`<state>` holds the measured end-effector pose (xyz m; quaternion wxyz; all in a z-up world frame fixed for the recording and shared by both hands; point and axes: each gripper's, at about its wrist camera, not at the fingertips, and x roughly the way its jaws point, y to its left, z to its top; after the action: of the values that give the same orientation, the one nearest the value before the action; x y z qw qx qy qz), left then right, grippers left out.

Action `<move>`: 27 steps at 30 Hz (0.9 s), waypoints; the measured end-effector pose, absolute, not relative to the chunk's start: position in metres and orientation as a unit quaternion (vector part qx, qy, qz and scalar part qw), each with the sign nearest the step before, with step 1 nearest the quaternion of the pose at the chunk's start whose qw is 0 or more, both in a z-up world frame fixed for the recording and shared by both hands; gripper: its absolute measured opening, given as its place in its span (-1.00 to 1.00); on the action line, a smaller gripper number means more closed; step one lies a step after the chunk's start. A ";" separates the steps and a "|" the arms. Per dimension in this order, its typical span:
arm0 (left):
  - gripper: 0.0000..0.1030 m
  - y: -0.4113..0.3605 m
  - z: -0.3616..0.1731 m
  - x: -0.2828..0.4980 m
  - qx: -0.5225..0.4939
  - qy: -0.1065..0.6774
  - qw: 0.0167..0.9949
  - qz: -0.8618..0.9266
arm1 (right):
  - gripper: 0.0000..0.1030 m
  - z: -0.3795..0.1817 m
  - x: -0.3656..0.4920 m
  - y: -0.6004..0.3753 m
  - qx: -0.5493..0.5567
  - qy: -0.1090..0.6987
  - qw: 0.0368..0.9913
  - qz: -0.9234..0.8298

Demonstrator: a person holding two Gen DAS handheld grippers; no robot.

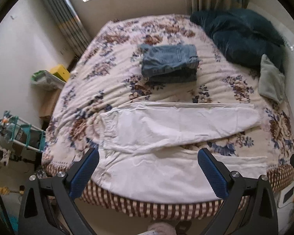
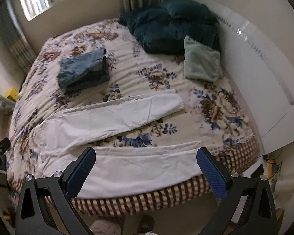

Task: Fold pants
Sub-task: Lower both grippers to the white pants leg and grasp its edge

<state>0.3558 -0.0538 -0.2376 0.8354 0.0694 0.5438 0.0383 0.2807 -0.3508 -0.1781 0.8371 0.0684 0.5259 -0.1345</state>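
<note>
- Left claw [image 1: 148,157]: fingers spread wide, nothing between them, held above the near edge of the bed [image 1: 166,205].
- Right claw [image 2: 146,156]: fingers likewise spread wide and empty, above the same near edge.
- White pants [image 1: 166,129]: one pair, lying flat along the near edge of the bed, waist toward the left, two legs splayed apart toward the right; the nearer leg overhangs the edge slightly.
- Folded jeans [image 1: 169,62]: one stack, near the middle of the bed, well apart from the white pants.
- Dark teal bedding [image 1: 241,33]: one heap at the far right corner; one pale green cloth [image 1: 270,80] lies just beside it at the right edge.
- Left wrist view only: yellow box [image 1: 59,72] and teal rack [image 1: 27,135] past the left edge.
- Right wrist view only: white headboard [image 2: 264,74] along the right edge.
</note>
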 end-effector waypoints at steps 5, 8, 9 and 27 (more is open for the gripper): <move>0.99 -0.052 -0.295 0.435 0.075 0.569 0.818 0.024 | 1.00 -0.247 0.377 -0.359 0.090 0.563 0.808 -0.149; 0.99 -0.053 -0.332 0.482 0.091 0.580 0.809 0.022 | 1.00 -0.288 0.426 -0.362 0.085 0.575 0.800 -0.150; 0.99 -0.055 -0.342 0.493 0.098 0.584 0.806 0.020 | 1.00 -0.300 0.439 -0.362 0.080 0.579 0.797 -0.149; 0.96 -0.104 -0.617 0.641 0.304 0.707 0.603 -0.207 | 1.00 -0.601 0.685 -0.292 -0.224 0.723 0.638 0.141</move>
<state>0.6413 -0.1039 -0.6174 0.6035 0.3043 0.7075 -0.2066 0.6851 -0.2917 -0.6009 0.6378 -0.2242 0.7232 0.1415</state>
